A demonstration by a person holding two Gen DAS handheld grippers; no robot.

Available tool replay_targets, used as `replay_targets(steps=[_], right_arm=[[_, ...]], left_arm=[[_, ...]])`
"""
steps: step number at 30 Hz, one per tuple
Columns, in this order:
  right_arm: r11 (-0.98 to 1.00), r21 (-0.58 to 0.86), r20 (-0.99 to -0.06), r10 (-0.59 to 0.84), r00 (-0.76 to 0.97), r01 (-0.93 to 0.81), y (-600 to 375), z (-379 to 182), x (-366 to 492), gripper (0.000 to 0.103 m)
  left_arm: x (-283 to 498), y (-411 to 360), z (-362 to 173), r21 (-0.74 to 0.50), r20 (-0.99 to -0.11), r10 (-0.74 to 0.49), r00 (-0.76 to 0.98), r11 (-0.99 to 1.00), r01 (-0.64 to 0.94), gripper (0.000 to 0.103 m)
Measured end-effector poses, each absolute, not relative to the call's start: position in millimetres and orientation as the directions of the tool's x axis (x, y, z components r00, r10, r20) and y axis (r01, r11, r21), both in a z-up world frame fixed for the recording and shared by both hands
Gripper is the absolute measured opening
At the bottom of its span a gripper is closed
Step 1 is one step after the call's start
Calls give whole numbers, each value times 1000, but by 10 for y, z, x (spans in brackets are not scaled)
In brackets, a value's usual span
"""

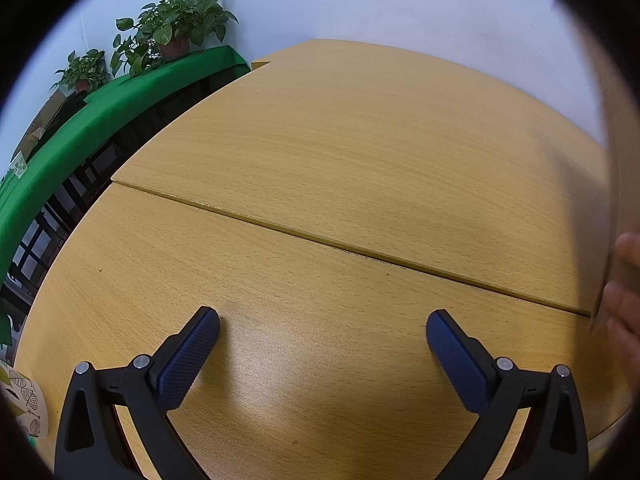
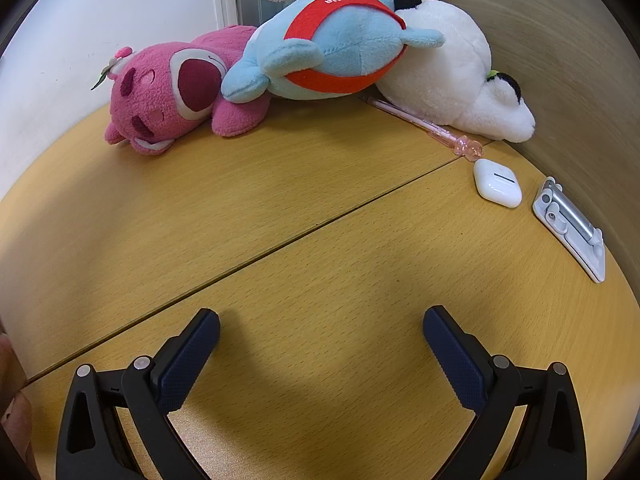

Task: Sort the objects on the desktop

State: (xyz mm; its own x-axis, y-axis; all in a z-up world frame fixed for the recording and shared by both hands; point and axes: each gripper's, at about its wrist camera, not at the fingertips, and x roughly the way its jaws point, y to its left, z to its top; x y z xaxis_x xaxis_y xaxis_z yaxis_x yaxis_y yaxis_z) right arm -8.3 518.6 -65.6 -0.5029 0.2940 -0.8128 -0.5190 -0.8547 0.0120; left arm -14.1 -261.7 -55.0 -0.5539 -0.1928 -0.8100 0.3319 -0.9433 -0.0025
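Observation:
In the right wrist view, a pink plush bear (image 2: 168,96), a blue plush with a red band (image 2: 336,44) and a white plush (image 2: 452,76) lie at the back of the wooden table (image 2: 280,208). A pink pen (image 2: 424,124), a white earbud case (image 2: 497,182) and a silver-white folded stand (image 2: 570,227) lie at the right. My right gripper (image 2: 321,322) is open and empty above bare table, well short of them. My left gripper (image 1: 322,324) is open and empty over bare table (image 1: 320,160).
A green-covered ledge (image 1: 80,120) with potted plants (image 1: 180,24) runs left of the table. A leaf-patterned paper cup (image 1: 26,404) stands at the lower left. A hand (image 1: 624,304) and a blurred board are at the right edge. A wooden partition (image 2: 560,60) bounds the right side.

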Motion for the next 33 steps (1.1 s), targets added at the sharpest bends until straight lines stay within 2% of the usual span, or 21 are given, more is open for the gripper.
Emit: replay_targets(steps=[33], right_arm=[[-855, 12, -813, 294, -503, -518, 5187, -661, -78, 103]], left_arm=[[-145, -2610, -548, -2, -810, -194, -554, -943, 333, 103]])
